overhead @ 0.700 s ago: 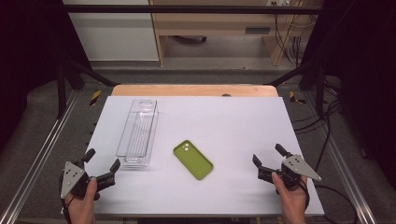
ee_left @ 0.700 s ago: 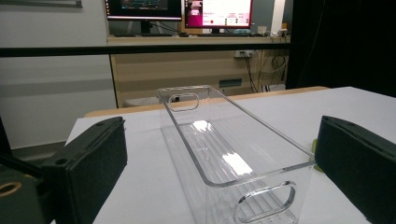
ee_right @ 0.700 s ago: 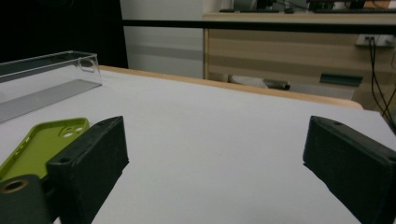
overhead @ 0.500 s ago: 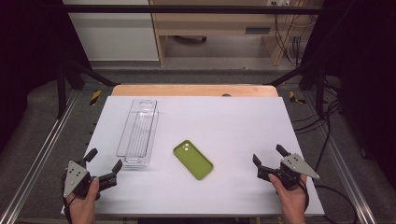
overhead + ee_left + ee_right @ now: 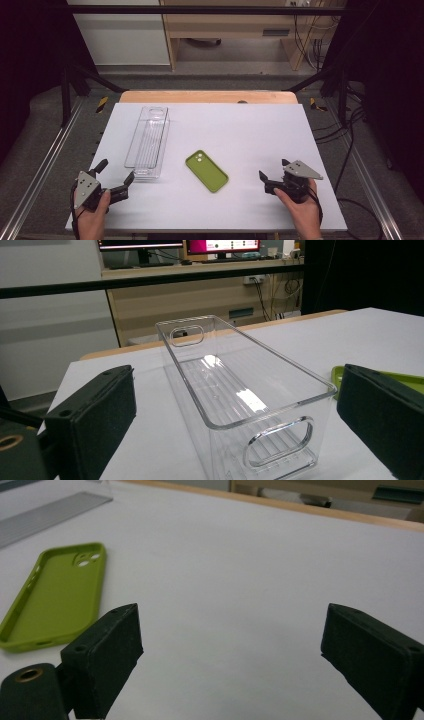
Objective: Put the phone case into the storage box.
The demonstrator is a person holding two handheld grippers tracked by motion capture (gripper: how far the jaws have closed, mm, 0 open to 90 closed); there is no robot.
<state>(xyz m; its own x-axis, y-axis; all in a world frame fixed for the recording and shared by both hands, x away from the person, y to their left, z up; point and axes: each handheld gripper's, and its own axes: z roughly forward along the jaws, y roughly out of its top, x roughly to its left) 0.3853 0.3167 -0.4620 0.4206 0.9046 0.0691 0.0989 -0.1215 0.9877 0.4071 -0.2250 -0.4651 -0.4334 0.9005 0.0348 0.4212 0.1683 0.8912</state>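
While half-hidden, green phone case (image 5: 395, 380).

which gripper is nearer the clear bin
Left. The left gripper sits just off the clear bin's near end, jaws open; the right gripper is far across, beyond the green phone case.

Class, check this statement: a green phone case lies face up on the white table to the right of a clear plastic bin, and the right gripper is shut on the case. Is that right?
Not quite. The right gripper is open and empty, apart from the green phone case, as the high view shows. The case does lie right of the clear plastic bin on the white table.
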